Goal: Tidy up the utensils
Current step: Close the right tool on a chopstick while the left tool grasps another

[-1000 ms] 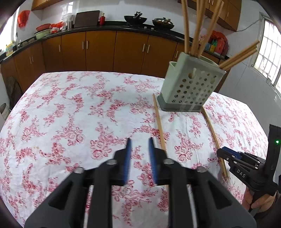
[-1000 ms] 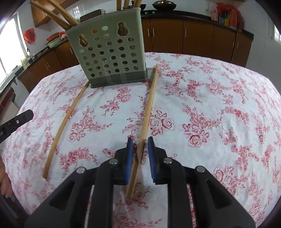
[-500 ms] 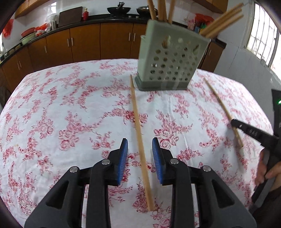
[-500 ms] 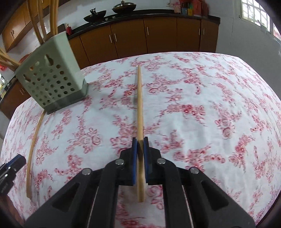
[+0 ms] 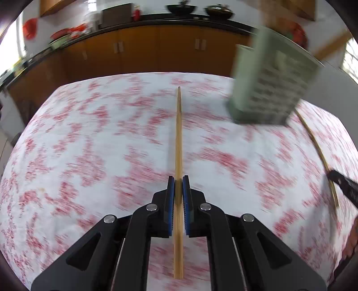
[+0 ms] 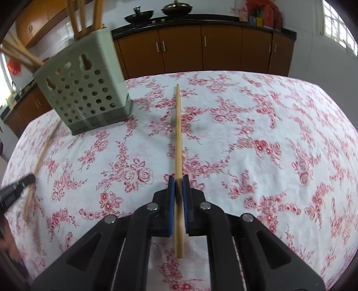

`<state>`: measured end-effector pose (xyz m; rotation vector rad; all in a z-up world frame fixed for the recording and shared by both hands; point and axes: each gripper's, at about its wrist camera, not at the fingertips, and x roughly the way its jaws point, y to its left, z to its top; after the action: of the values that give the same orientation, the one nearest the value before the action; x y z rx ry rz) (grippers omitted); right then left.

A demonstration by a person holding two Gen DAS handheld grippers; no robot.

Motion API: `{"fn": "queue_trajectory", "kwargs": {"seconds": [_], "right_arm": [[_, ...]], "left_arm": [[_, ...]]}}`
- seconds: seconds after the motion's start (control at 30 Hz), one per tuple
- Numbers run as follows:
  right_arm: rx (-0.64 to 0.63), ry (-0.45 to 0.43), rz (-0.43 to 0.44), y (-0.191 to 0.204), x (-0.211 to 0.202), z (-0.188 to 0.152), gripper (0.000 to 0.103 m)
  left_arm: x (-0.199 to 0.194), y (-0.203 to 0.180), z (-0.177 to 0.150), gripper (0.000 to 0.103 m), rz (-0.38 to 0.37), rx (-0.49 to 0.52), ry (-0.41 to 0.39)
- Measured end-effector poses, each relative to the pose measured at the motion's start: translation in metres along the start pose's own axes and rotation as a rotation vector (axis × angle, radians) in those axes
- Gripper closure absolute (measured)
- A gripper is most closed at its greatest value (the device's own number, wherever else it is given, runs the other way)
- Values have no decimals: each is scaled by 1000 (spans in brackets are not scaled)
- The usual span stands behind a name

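Two chopsticks are off the table, one pinched in each gripper: the left gripper (image 5: pixel 178 187) clamps one chopstick (image 5: pixel 178 138), the right gripper (image 6: pixel 178 187) another chopstick (image 6: pixel 178 134). One green holder (image 6: pixel 84 94) (several more chopsticks inside) stands far on the floral tablecloth (image 6: pixel 257 138).

the left wrist view is motion-blurred: the cloth (image 5: pixel 89 145) pattern smears and the holder (image 5: pixel 270 89) holes run together. the right wrist view's top edge cuts off the chopsticks (image 6: pixel 98 13) in the holder (image 6: pixel 82 91).
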<state>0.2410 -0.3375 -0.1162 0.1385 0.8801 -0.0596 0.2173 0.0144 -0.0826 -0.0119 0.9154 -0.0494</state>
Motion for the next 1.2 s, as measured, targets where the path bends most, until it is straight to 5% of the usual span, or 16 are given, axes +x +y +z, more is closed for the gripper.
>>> {"fn": "queue_trajectory", "kwargs": {"seconds": [1.2], "right_arm": [[-20, -18, -20, 3, 5, 3, 93]], "left_arm": [[6, 16, 6, 94, 8, -1, -21]]}}
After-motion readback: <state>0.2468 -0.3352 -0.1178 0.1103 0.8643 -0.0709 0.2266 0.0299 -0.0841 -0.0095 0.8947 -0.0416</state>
